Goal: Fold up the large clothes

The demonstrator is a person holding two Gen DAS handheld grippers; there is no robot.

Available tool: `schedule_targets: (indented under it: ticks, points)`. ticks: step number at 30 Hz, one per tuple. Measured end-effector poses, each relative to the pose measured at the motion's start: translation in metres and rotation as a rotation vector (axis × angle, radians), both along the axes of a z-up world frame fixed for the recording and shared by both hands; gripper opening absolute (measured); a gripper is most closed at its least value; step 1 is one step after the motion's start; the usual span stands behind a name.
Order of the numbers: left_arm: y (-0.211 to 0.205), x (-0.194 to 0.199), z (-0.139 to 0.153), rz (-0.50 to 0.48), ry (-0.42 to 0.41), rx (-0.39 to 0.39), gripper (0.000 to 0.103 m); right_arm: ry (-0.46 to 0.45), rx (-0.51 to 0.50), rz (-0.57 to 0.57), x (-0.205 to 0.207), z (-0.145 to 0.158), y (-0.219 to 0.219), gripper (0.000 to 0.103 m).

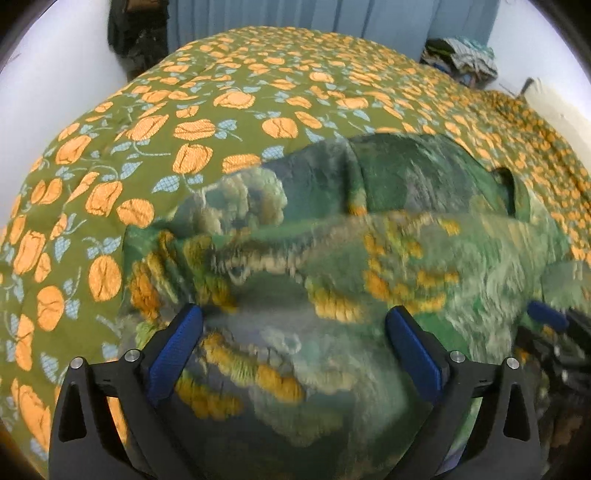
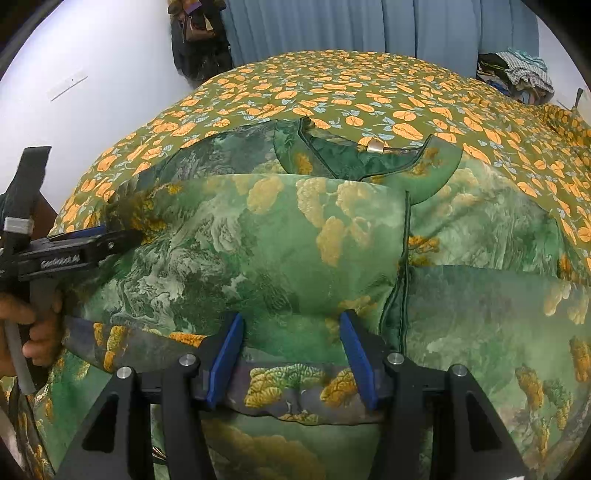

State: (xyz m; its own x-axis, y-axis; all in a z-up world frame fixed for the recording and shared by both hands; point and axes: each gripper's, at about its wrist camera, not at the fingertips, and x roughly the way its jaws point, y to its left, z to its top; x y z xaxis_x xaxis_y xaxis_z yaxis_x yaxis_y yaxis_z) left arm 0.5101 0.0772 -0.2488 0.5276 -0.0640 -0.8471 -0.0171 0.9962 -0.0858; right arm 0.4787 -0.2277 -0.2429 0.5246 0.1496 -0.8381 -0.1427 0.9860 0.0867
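A large green garment (image 2: 295,240), woven with a landscape of misty hills and golden-yellow trees and edged in dark green piping, lies spread on a bed covered by an olive bedspread (image 2: 369,96) printed with orange fruit and pale blue leaves. Its neckline (image 2: 369,155) points toward the far end of the bed, with a small pale label at the collar whose writing is too small to read. The right tool (image 2: 291,321) hovers over a folded hem with its blue pads spread apart, grasping nothing. The left tool (image 1: 293,315) is likewise spread wide over blurred cloth. Raised lettering on the left tool's black body is illegible. Blue curtains (image 2: 332,26) hang behind the bed.
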Motion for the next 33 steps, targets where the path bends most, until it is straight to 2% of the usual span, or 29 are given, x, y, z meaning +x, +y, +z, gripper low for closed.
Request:
schedule_targets:
  ticks: [5,8,11,13,15,18,22,24,28,31,33]
  points:
    - [-0.011,-0.032,0.011,-0.061,0.041,0.077,0.102,0.054,-0.022,-0.015,0.005,0.009,0.004,0.055]
    - [-0.017,-0.064,0.028,-0.107,0.021,0.138,0.101,0.051,-0.005,-0.033,-0.006,0.028,0.004,0.057]
    - [-0.012,-0.108,0.053,-0.140,-0.005,0.098,0.101,0.043,0.080,-0.042,-0.030,0.052,-0.005,0.061]
    - [-0.006,-0.138,0.067,-0.144,-0.035,0.077,0.101,0.015,0.100,-0.036,-0.057,0.068,-0.011,0.076]
    - [0.005,-0.173,0.084,-0.137,-0.062,0.068,0.101,-0.008,0.088,-0.018,-0.085,0.079,-0.018,0.080]
    - [0.023,-0.205,0.101,-0.108,-0.069,0.058,0.101,-0.034,0.042,-0.011,-0.129,0.092,-0.036,0.081]
    - [0.062,-0.248,0.117,-0.032,-0.064,0.010,0.101,-0.055,0.006,-0.066,-0.191,0.108,-0.089,0.081]
    - [0.073,-0.262,0.116,-0.010,-0.041,-0.010,0.101,-0.053,-0.022,-0.102,-0.216,0.115,-0.114,0.081]
    - [0.073,-0.286,0.090,-0.053,0.064,-0.071,0.101,-0.004,-0.014,-0.172,-0.269,0.123,-0.164,0.081]
    - [0.062,-0.292,0.068,-0.070,0.116,-0.064,0.101,0.099,0.054,-0.242,-0.310,0.107,-0.199,0.081]
    - [0.059,-0.290,0.051,-0.056,0.150,-0.111,0.101,0.172,0.073,-0.268,-0.332,0.092,-0.209,0.081]
